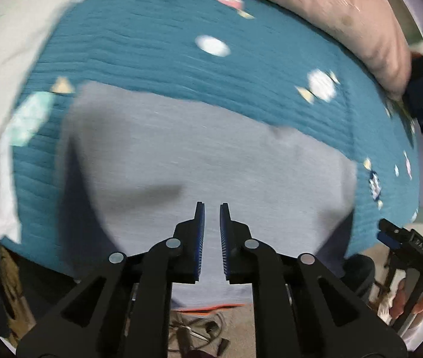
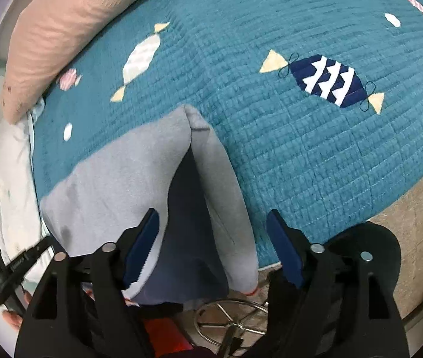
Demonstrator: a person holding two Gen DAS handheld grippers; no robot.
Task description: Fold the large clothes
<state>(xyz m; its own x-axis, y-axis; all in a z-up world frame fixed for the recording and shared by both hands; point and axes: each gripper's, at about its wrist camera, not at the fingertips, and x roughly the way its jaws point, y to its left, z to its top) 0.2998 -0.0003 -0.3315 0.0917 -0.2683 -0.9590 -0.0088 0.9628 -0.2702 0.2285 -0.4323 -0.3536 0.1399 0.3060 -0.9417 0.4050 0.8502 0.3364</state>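
**Desk:** Where is the garment lying, and which gripper is nearer it?

**Photographer:** The grey sweatshirt (image 1: 199, 161) is lying on a teal quilt (image 1: 157, 38) patterned with wrapped sweets, its lower edge hanging over the bed's near side towards the floor. It is sitting directly below and ahead of both tools. In the right wrist view a folded part is running away from the camera to a peak, and the right gripper (image 2: 213, 232) is hovering over it, jaws standing spread and touching nothing I can see. The left gripper (image 1: 211, 217) is hanging over the broad flat middle of the cloth, jaws nearly pressed together with only a slim gap and nothing between them.

**Desk:** So which is better placed?

**Photographer:** I am judging the right one nearer a graspable fold; the left is looking at smooth fabric.

**Desk:** Any writing?

**Photographer:** A few pale characters are showing on the other tool's body at the left view's edge, too blurred to read. A pink pillow (image 2: 62, 32) is lying along the far side.
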